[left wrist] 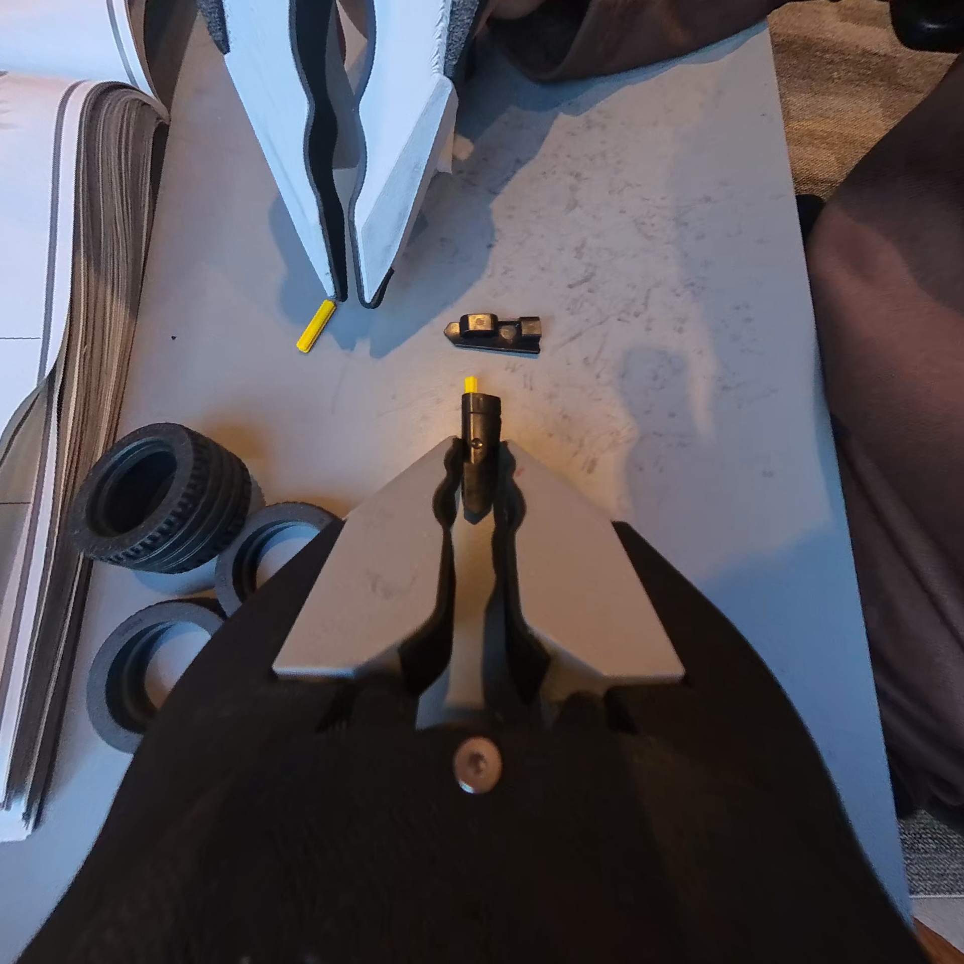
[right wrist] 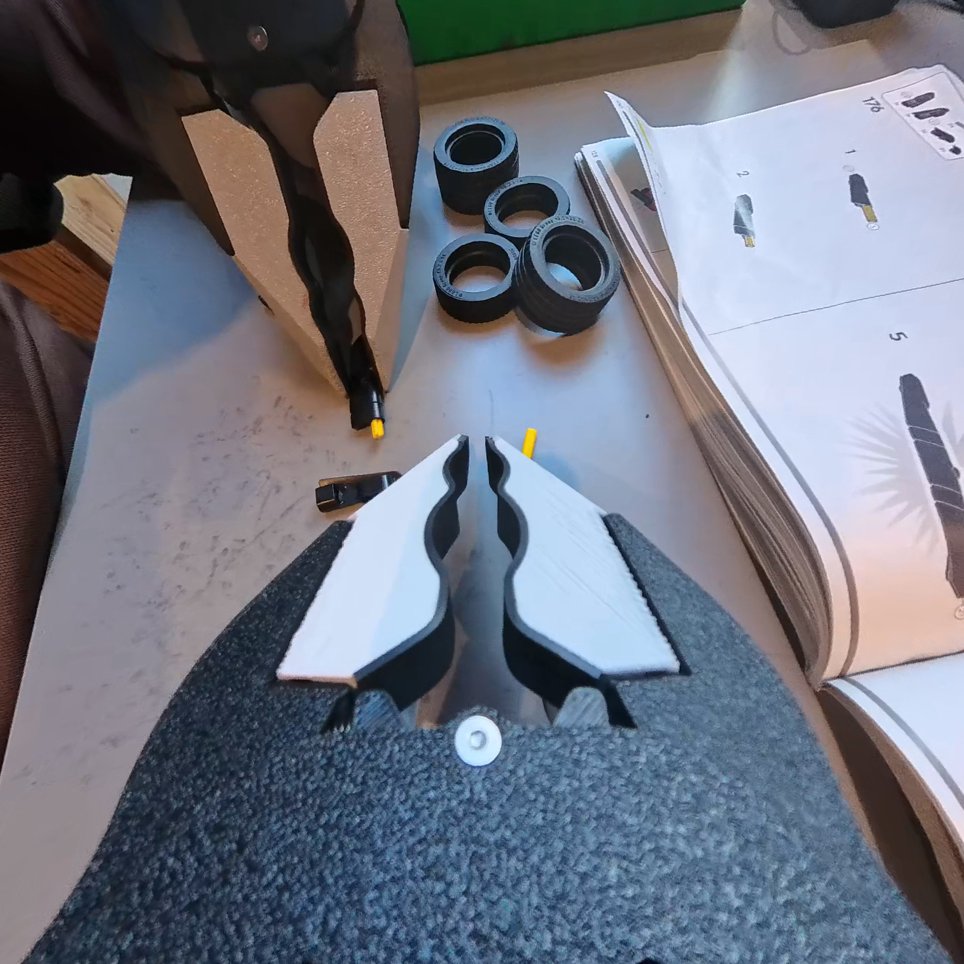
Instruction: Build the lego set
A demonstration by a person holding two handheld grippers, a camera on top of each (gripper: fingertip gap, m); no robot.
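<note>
Between my left gripper's [left wrist: 479,443] fingers I see a black lego piece [left wrist: 480,448] clamped, yellow pin [left wrist: 471,384] poking out, above the grey table [left wrist: 652,261]. Beyond lie another black piece [left wrist: 493,334] and a loose yellow axle [left wrist: 315,326].

From the right wrist, my right gripper [right wrist: 476,441] is slightly parted and empty, the axle [right wrist: 529,443] just beside its tip; four tyres [right wrist: 521,229] sit near the instruction booklet [right wrist: 782,313].

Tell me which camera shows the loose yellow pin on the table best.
The left wrist view: the yellow pin lies in full view on the table, just off the right tool tips. In the right wrist view only its end pokes out past a finger.
</note>
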